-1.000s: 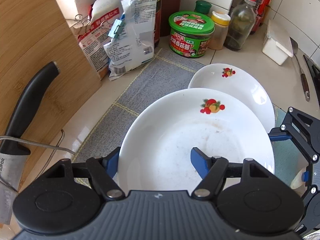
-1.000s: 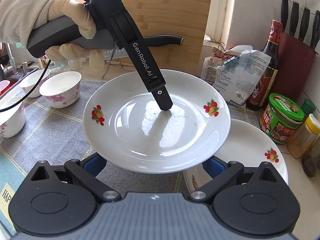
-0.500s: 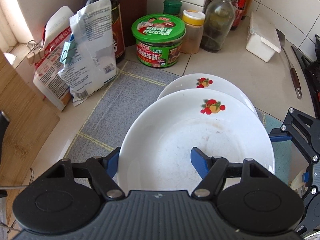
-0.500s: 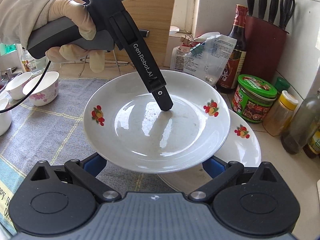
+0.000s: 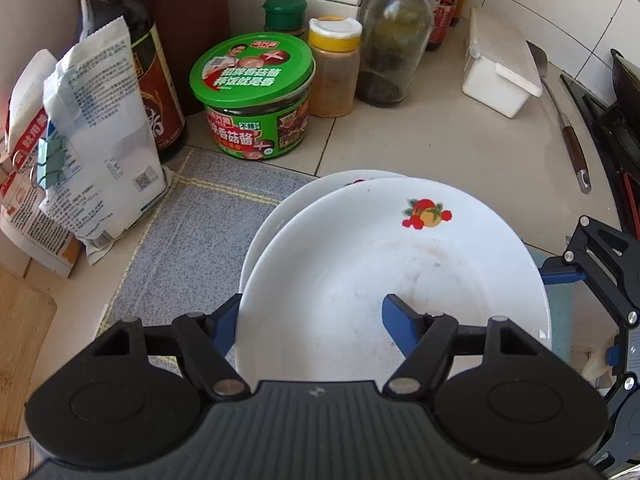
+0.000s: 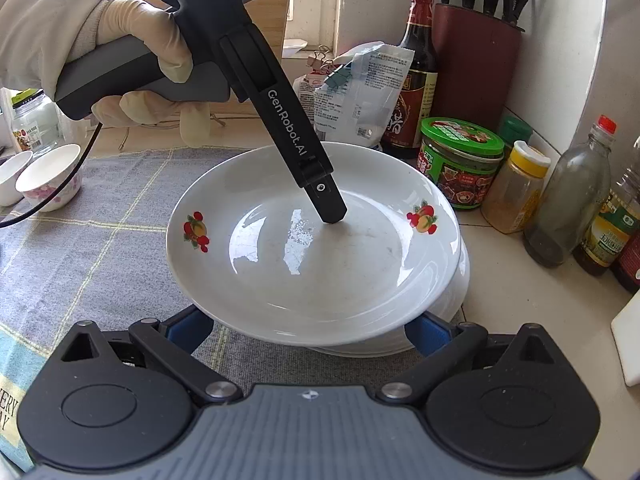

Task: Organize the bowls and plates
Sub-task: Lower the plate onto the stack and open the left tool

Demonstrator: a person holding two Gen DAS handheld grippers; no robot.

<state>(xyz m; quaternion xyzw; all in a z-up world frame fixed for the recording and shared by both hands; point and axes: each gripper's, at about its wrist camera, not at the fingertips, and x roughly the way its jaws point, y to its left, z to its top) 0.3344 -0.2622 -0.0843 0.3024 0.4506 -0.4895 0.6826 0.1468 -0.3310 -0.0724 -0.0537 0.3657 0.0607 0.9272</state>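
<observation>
A white plate with fruit prints (image 5: 400, 264) (image 6: 312, 272) hangs just above a second white plate (image 5: 272, 220) (image 6: 452, 300) and covers nearly all of it. My left gripper (image 5: 314, 316) has the held plate's near rim between its jaws, one blue finger (image 5: 400, 320) inside the well and the other outside. Its jaws are opening slightly, still touching the rim. In the right wrist view that inner finger (image 6: 324, 200) rests in the plate. My right gripper (image 6: 306, 324) has its fingers spread wide under the plate's near side, tips hidden beneath it.
A green-lidded jar (image 5: 256, 96), a soy bottle (image 5: 132, 60), clipped packets (image 5: 92, 152), a spice jar and a glass bottle crowd the back. A white box (image 5: 500, 68) and a spatula lie right. Small bowls (image 6: 50, 176) stand left on the grey mat (image 5: 200, 232). A knife block (image 6: 476, 60) stands behind.
Both grippers carried the plate across to above the second plate, which now shows only as a sliver. The cutting board and knife slid out of the left wrist view.
</observation>
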